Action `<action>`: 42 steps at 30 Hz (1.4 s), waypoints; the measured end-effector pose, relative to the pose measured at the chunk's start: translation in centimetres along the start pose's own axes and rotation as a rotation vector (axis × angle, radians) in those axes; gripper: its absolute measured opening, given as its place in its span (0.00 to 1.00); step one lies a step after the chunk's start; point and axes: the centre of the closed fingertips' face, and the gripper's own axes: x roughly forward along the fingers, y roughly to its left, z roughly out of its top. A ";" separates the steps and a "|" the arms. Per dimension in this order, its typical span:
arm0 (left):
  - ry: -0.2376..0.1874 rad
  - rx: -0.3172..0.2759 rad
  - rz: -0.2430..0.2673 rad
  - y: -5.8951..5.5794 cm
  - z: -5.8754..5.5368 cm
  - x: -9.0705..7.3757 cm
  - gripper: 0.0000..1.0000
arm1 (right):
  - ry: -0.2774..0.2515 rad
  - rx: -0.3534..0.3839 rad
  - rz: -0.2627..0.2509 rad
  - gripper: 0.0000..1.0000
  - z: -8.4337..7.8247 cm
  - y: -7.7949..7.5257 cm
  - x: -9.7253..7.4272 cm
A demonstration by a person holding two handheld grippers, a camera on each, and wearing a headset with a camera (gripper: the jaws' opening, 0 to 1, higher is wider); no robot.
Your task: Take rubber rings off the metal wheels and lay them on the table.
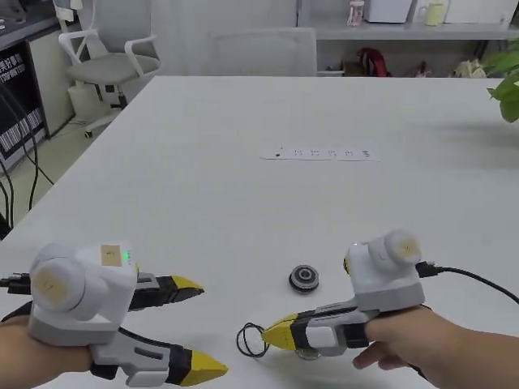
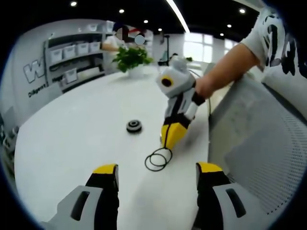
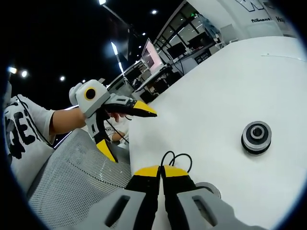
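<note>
Rings (image 1: 251,340) of thin black rubber, likely limp and light enough to pinch anywhere, hang at lower centre clamped in the right tool (image 1: 272,335), metal wheel (image 1: 304,278) just above on the surface (image 1: 243,203), left tool (image 1: 207,328) spread apart lower left.

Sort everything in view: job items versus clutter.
Job:
rubber rings, pinched in the right tongs
metal wheel
left tongs, open

Lying about:
white strip
office chair
plant
</note>
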 end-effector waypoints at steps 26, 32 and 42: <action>0.015 -0.004 -0.005 0.0 -0.4 0.2 0.65 | 0.054 -0.197 -0.090 0.27 -0.2 -0.8 -0.7; 0.020 -0.003 -0.006 0.1 -0.5 0.2 0.65 | 0.057 -0.225 -0.096 0.34 -0.2 -0.9 -0.8; 0.018 -0.005 -0.008 0.3 -0.2 0.5 0.65 | 0.044 -0.235 -0.108 0.36 0.3 -1.1 -1.6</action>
